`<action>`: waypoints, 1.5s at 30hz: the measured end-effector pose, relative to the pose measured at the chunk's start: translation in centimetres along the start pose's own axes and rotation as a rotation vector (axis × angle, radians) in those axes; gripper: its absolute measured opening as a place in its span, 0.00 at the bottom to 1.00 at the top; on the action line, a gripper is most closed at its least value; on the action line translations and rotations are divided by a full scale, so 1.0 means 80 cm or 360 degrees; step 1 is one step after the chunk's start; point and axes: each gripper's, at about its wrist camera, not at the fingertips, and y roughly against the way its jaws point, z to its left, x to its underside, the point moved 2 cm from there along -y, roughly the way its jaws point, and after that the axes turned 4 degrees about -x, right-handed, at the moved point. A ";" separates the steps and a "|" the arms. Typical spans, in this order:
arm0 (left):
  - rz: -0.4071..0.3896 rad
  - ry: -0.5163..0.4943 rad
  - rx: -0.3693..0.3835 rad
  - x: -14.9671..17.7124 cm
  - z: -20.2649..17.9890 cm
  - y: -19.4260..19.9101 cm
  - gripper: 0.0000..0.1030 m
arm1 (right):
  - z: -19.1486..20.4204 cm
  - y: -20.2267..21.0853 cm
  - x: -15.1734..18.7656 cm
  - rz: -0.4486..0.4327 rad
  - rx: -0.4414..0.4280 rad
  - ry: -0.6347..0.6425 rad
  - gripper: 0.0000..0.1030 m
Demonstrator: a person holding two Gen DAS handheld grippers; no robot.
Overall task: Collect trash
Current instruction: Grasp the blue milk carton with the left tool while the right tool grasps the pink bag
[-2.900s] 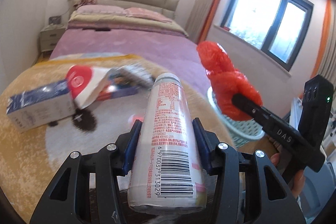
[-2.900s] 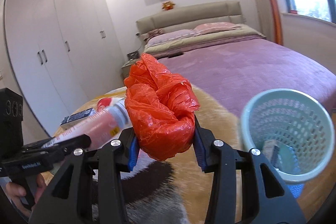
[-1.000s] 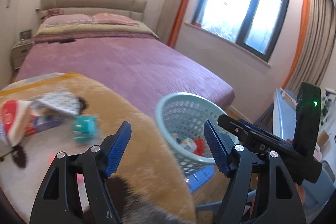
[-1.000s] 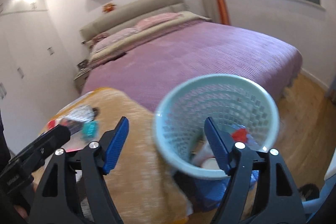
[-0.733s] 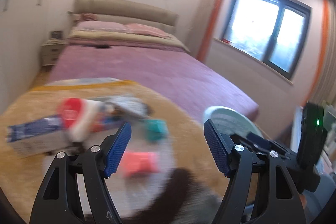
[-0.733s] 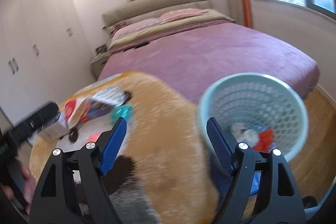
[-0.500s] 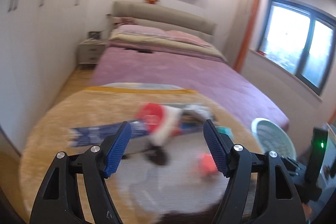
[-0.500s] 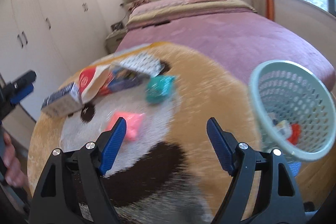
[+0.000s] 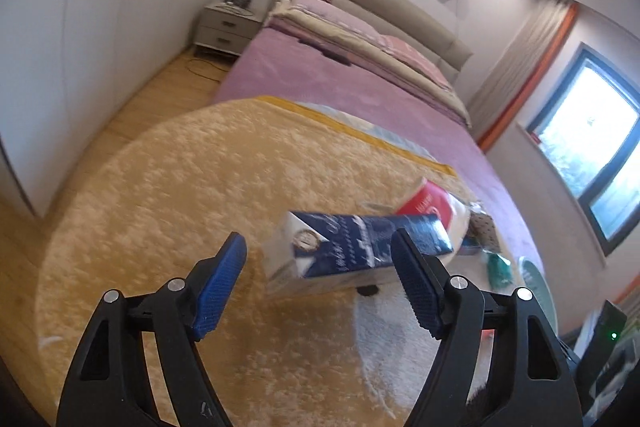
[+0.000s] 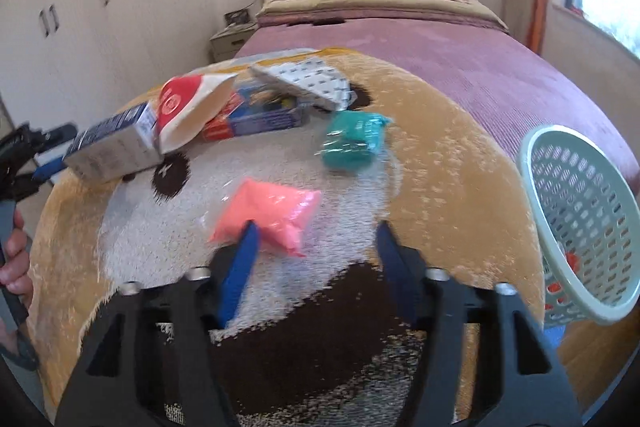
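Observation:
My left gripper [image 9: 316,239] is open, and a blue-and-white carton [image 9: 352,251] lies on the rug just ahead of its fingertips, untouched. Behind the carton are a red-and-white bag [image 9: 432,203] and a teal packet [image 9: 498,267]. My right gripper [image 10: 316,227] hovers over a pink packet [image 10: 268,215]. Its jaws are closing; the left finger overlaps the packet's near edge and the pads do not press on it. The right wrist view also shows the teal packet [image 10: 352,143], the carton [image 10: 112,147], the bag [image 10: 188,111] and the mint basket [image 10: 580,219] at the right.
A round tan, white and brown rug [image 10: 440,163] bears the trash, with a purple bed [image 10: 400,39] behind it. A blue box [image 10: 260,115] and a white patterned box [image 10: 304,83] lie by the bag. A hand [image 10: 12,255] holds the left gripper at the rug's left edge.
Both grippers swung left, away from the basket and over the rug. The left one came up to the carton. The right one dropped toward the pink packet and its jaws narrowed.

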 end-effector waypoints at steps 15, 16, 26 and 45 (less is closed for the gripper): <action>0.0174 -0.0409 0.0392 0.080 -0.107 0.035 0.65 | -0.018 -0.004 -0.001 0.0040 -0.0125 -0.0118 0.30; 0.0155 -0.0439 0.0359 0.082 -0.111 0.039 0.66 | -0.019 -0.004 -0.001 0.0041 -0.0128 -0.0125 0.30; 0.0074 -0.0695 -0.0112 0.065 -0.135 -0.003 0.80 | -0.015 0.006 -0.001 -0.0024 -0.0180 -0.0111 0.30; 0.0185 -0.0760 -0.0219 0.055 -0.132 -0.042 0.73 | 0.023 -0.041 -0.020 0.0171 -0.0165 0.0039 0.75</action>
